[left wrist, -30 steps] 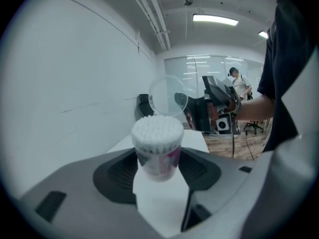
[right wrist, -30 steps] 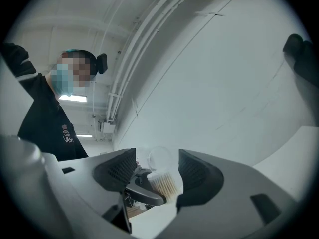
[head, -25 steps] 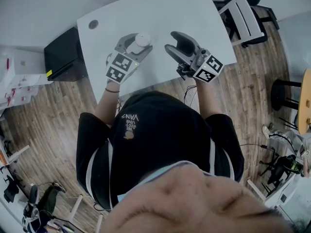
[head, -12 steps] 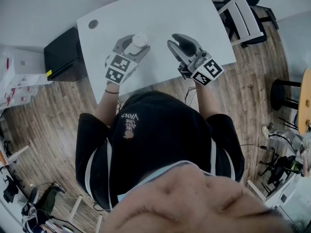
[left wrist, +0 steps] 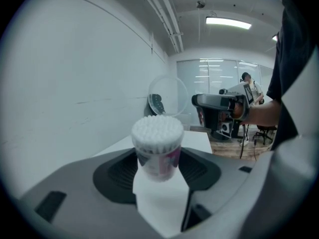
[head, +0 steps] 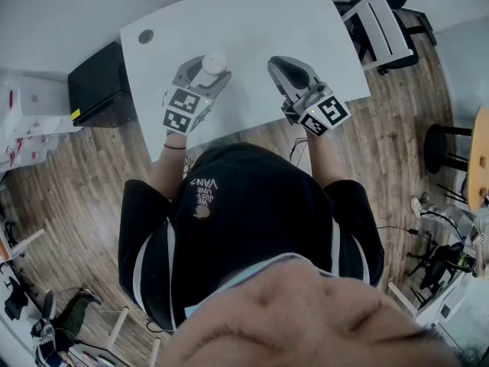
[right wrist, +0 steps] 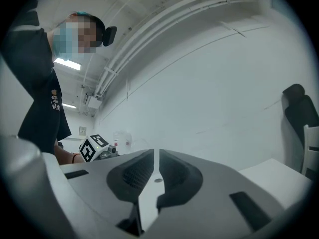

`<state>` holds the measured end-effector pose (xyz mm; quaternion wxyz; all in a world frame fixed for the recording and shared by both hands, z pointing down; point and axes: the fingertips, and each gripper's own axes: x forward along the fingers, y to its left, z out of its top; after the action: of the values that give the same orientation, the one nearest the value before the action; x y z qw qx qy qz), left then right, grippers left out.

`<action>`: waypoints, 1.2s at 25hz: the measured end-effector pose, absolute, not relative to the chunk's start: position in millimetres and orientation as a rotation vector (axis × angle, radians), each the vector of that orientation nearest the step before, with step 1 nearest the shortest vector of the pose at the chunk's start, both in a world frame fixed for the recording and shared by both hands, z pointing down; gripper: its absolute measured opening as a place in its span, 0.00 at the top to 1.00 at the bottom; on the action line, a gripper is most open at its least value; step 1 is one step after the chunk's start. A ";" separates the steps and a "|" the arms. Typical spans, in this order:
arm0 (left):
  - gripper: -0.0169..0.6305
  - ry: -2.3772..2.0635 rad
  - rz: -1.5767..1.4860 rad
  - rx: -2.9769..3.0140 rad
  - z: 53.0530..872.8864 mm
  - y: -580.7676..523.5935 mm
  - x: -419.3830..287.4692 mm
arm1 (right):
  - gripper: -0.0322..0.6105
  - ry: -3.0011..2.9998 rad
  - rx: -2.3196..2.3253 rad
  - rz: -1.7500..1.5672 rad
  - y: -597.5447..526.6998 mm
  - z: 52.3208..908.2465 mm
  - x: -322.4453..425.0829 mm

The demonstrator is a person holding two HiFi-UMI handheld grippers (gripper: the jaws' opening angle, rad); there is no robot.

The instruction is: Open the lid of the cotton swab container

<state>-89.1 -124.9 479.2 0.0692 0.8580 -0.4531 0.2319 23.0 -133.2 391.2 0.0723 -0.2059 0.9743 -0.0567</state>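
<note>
**Left gripper** [head: 208, 70]: a grey two-jaw tool, clamped on the sides of the small clear plastic cotton swab container [left wrist: 158, 156]. I hold the container upright over the white tabletop [head: 252, 21].

**Container:** the packed white swab heads [left wrist: 157, 131] stand bare at its mouth. The clear round lid [left wrist: 168, 96] shows upright just behind them, off the opening. I cannot tell whether it hangs from a hinge at the rim.

**Right gripper** [right wrist: 155, 169]: its jaws have just been closing and now leave only a narrow slit, with nothing that I can see between them. It hangs to the container's right, well apart from it.

**Step in hand, as I judge it:** the lid looks already lifted, so what remains is to settle it fully open.
- I should keep the left grip level and no tighter than it is, because thin plastic may flex and tilted swabs would spill.
- If the lid needs pushing back, I would bring the closed right tip in from the side and press lightly on the lid's upper edge — never on the swabs.
- The left hand should resist that push, so the container does not twist between the pads.
</note>
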 end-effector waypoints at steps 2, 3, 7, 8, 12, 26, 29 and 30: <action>0.57 -1.370 0.690 2.577 478.9 -122.6 -88.7 | 0.89 2.937 -0.637 -0.173 -132.0 394.9 24.2; 0.57 -1.374 0.684 2.577 478.1 -121.3 -88.2 | 0.89 2.943 -0.645 -0.175 -130.9 396.6 24.8; 0.57 -1.387 0.663 2.576 476.4 -118.1 -88.6 | 0.90 2.950 -0.673 -0.196 -128.9 403.3 26.0; 0.57 -1.388 0.663 2.573 476.8 -117.7 -89.1 | 0.91 2.953 -0.679 -0.203 -129.1 405.2 26.0; 0.57 -1.407 0.647 2.559 477.9 -117.8 -93.0 | 0.91 2.963 -0.697 -0.235 -129.5 414.9 25.2; 0.57 -1.422 0.643 2.537 480.7 -113.7 -99.5 | 0.93 3.002 -0.759 -0.295 -131.1 437.8 25.2; 0.57 -1.425 0.630 2.536 481.0 -114.6 -101.2 | 0.93 3.022 -0.782 -0.293 -132.6 443.1 24.2; 0.57 -1.426 0.627 2.535 481.3 -114.4 -102.5 | 0.93 3.027 -0.790 -0.296 -132.9 444.9 23.2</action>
<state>-102.5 -114.4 481.3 0.0833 0.8491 -0.4775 0.2100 23.2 -132.9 444.9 -0.0005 -0.2515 0.9633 -0.0941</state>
